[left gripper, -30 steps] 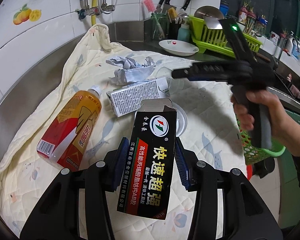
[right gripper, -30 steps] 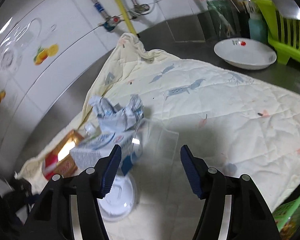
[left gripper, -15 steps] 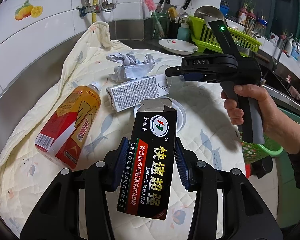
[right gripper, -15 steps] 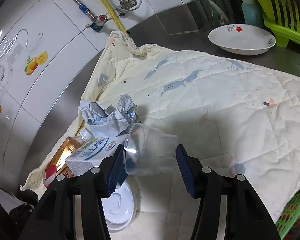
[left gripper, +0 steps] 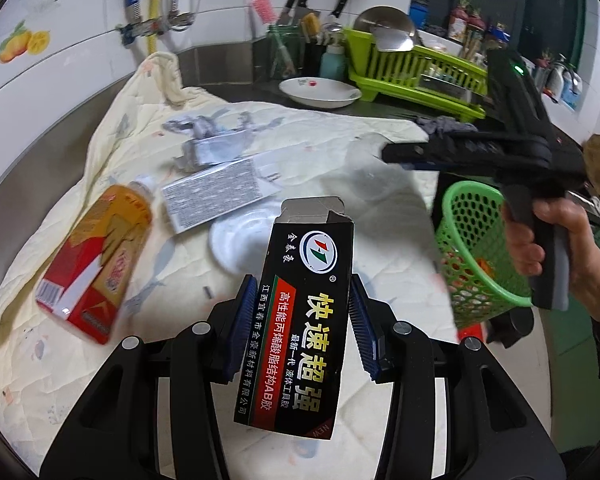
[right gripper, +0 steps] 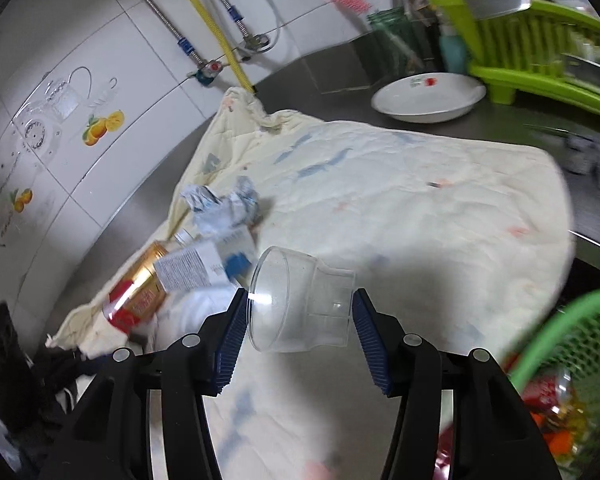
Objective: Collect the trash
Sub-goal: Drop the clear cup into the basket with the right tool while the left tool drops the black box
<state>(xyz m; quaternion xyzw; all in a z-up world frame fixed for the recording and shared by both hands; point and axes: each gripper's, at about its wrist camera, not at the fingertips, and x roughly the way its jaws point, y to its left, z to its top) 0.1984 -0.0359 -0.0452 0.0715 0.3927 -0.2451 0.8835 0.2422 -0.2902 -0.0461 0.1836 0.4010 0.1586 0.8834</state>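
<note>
2 grippers, each clamped on 1 trash item above the cream quilted cloth (right gripper: 420, 200).

Left gripper (left gripper: 302, 320): pads pressed on the upright black cardboard glue box (left gripper: 300, 312). Right gripper (right gripper: 300, 330): half closed on the sideways clear plastic cup (right gripper: 300, 304); green mesh basket (right gripper: 572, 340) at its lower right.

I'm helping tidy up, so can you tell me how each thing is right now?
Left hand-held gripper: shut on the black box.
Black box: held, top flap open.
Right hand-held gripper: shut on the clear cup.
Clear cup: held sideways, empty.
Tea bottle: lying down, capped.
Paper: crumpled.
Green basket: holds some trash.
</note>
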